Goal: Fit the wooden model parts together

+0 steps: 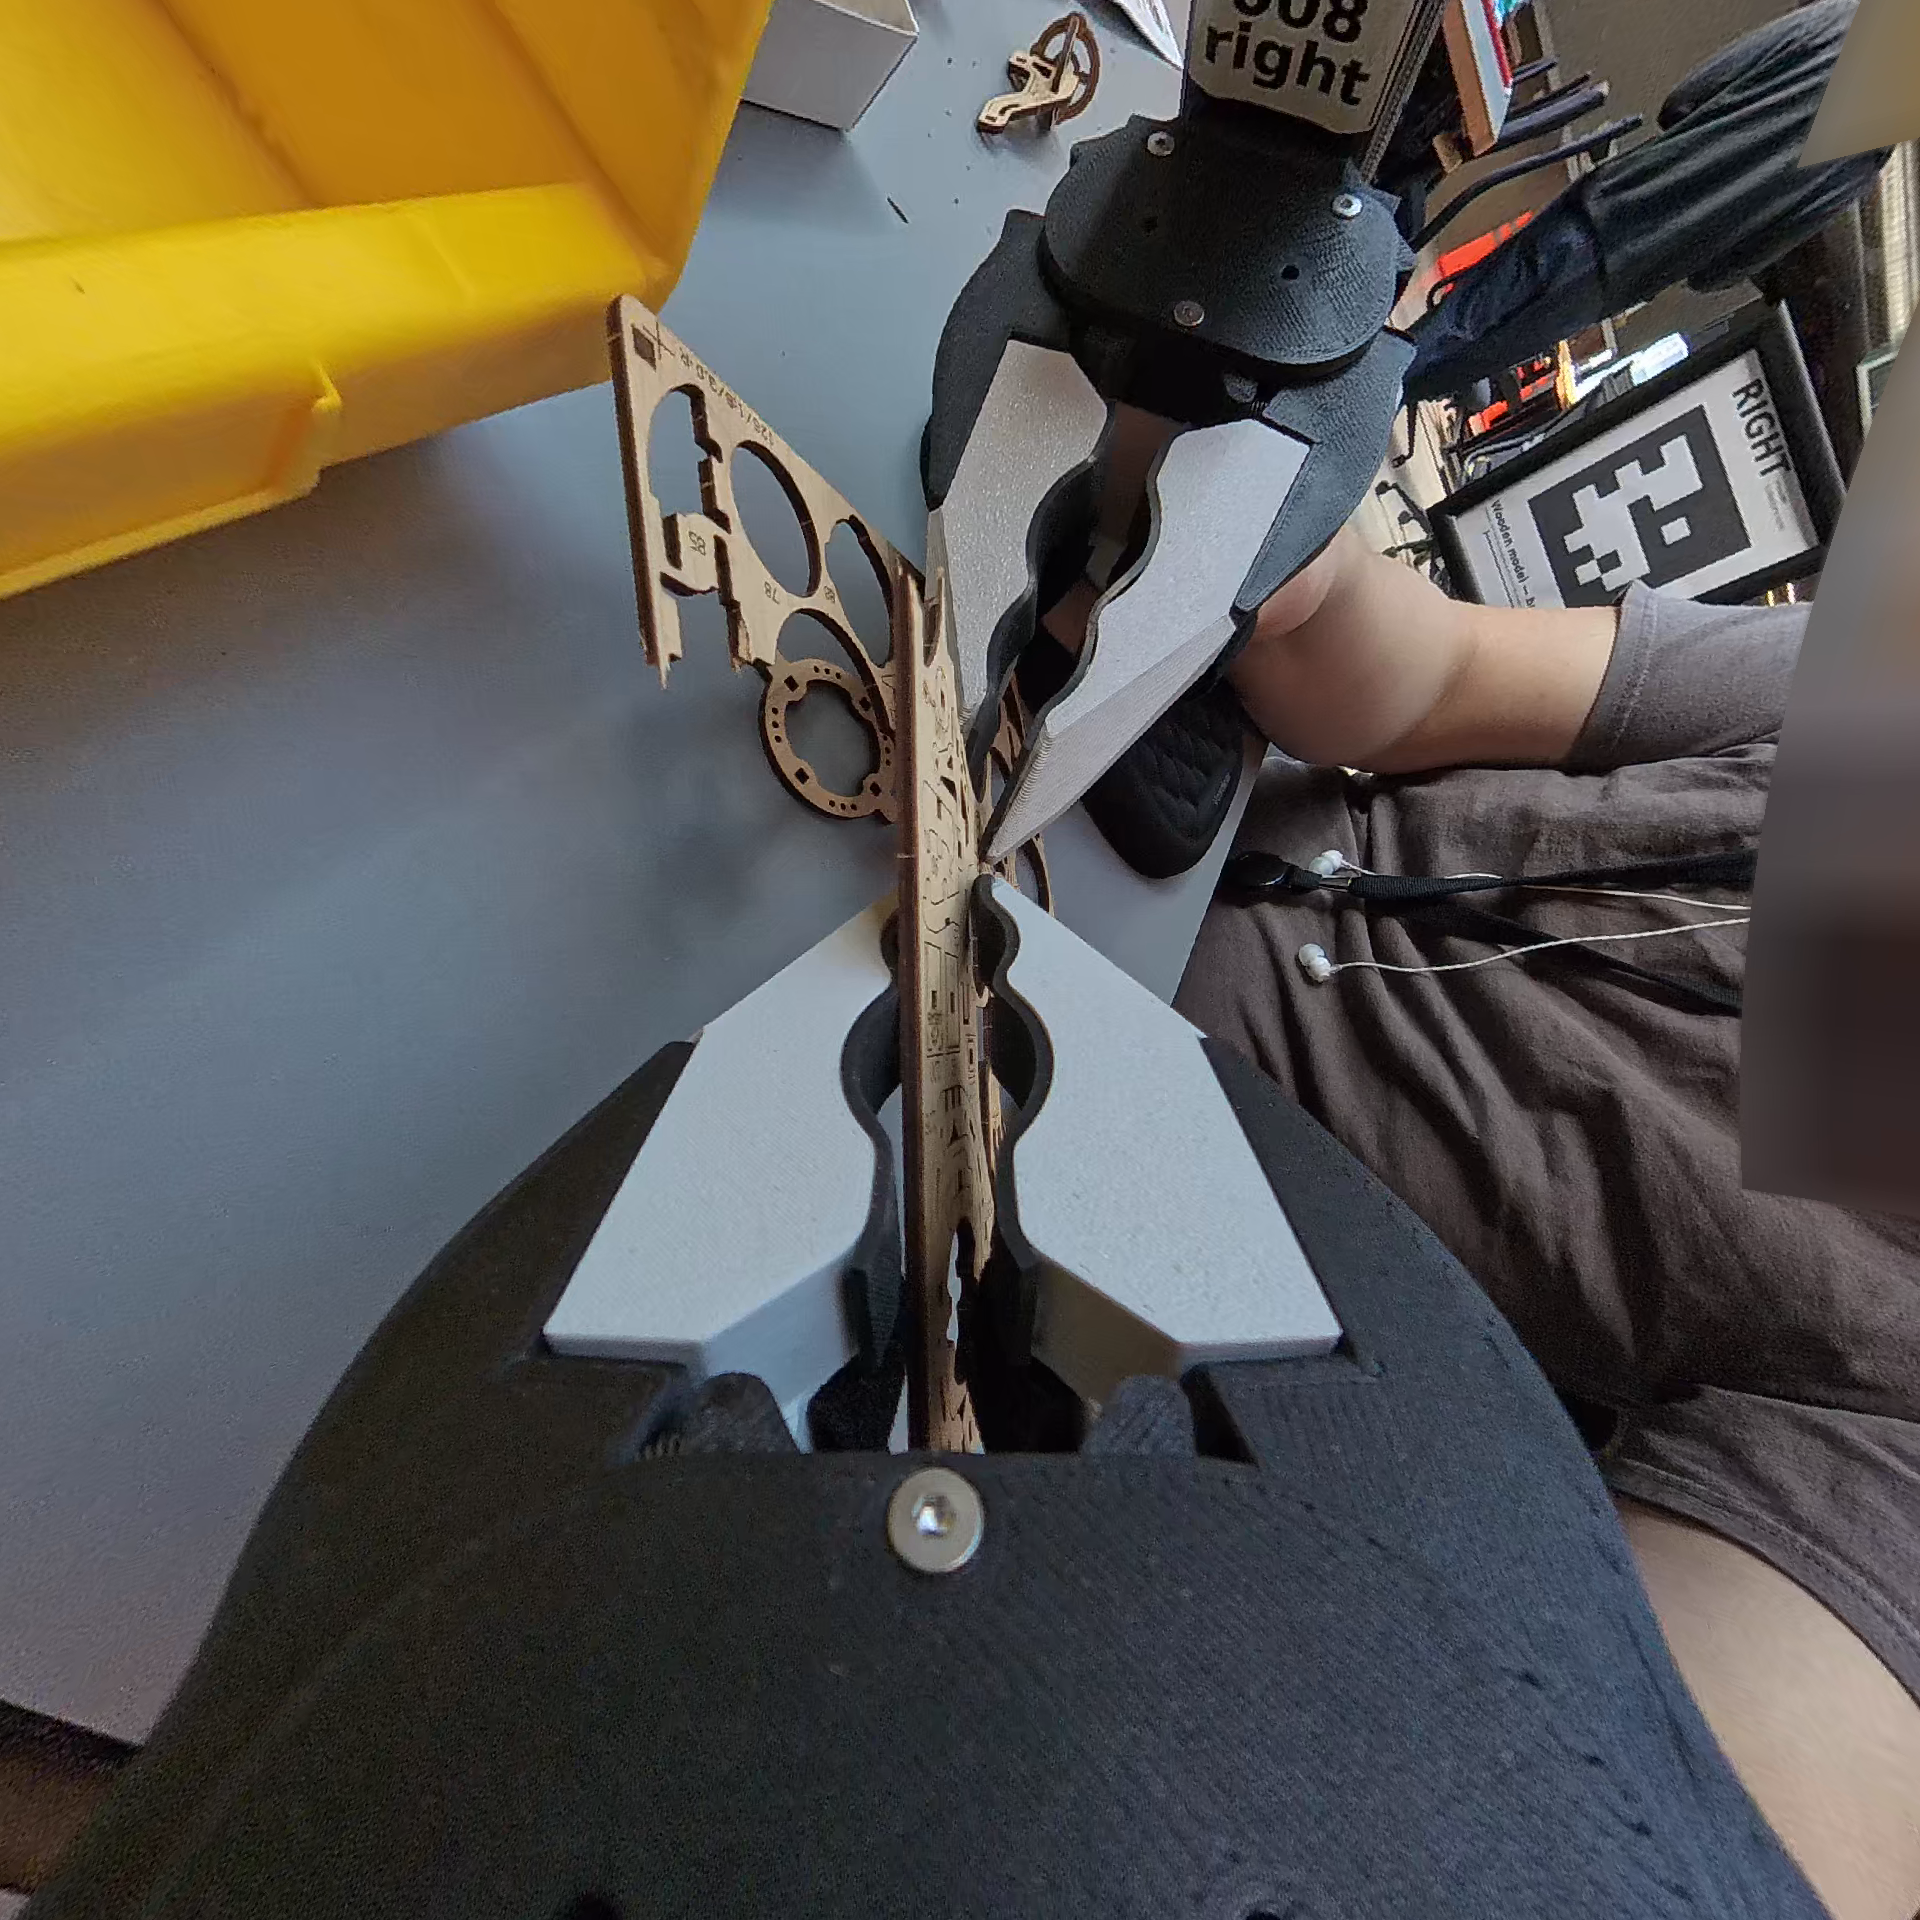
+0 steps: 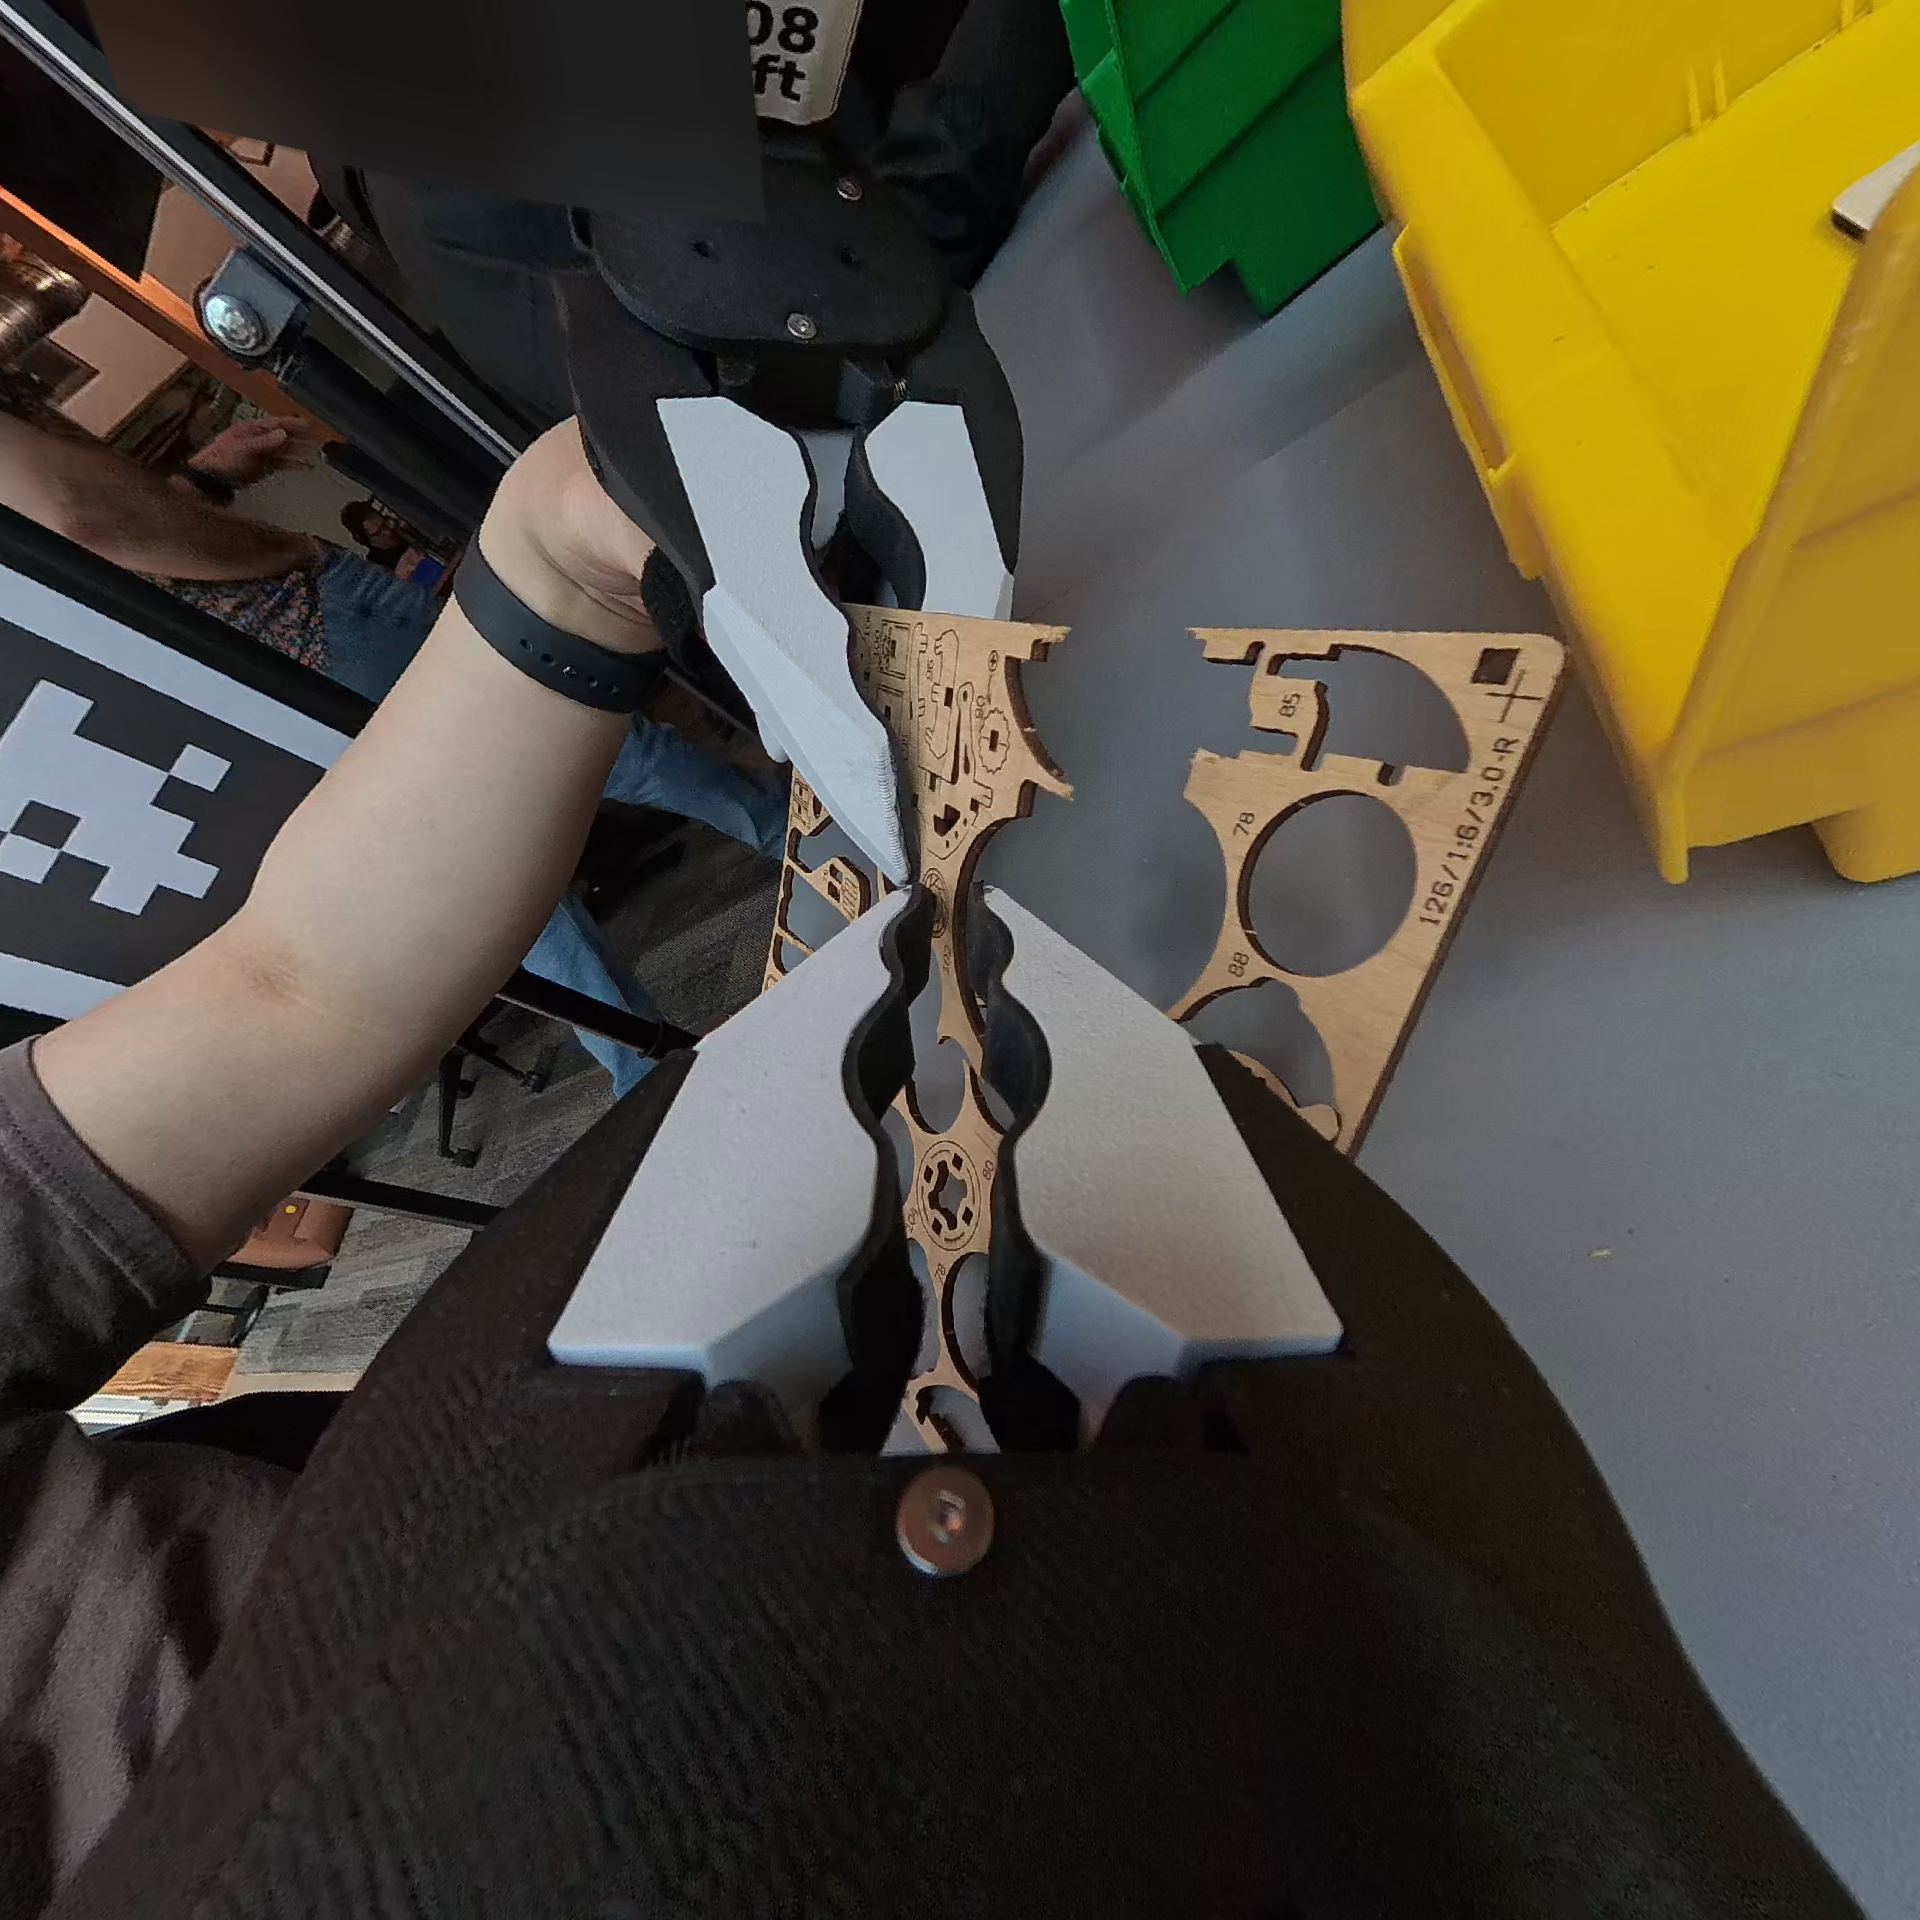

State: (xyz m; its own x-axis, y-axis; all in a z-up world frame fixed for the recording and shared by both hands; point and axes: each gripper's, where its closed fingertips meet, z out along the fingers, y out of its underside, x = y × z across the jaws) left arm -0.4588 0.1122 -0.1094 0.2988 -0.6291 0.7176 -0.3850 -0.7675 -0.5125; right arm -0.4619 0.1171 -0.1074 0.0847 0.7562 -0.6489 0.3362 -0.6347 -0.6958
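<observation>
My left gripper (image 1: 940,904) is shut on a thin laser-cut wooden sheet (image 1: 935,790) and holds it edge-on above the grey table; the sheet shows face-on in the right wrist view (image 2: 961,727). My right gripper (image 2: 951,899) comes in from the opposite side. Its fingers are almost together, and the tips pinch a narrow strip of that sheet just beyond the left fingertips (image 2: 831,758). It also shows in the left wrist view (image 1: 987,847). A second, mostly emptied sheet piece (image 2: 1371,862) lies flat on the table. A wooden ring (image 1: 831,743) lies beside it.
A yellow bin (image 2: 1662,416) stands close behind the loose sheet, with a green bin (image 2: 1226,135) farther back. A small wooden assembly (image 1: 1044,78) and a white box (image 1: 831,52) sit at the far side. The table edge (image 1: 1195,935) and the person's forearm (image 1: 1403,675) are close by. Left and right tips are no more than a few centimetres apart.
</observation>
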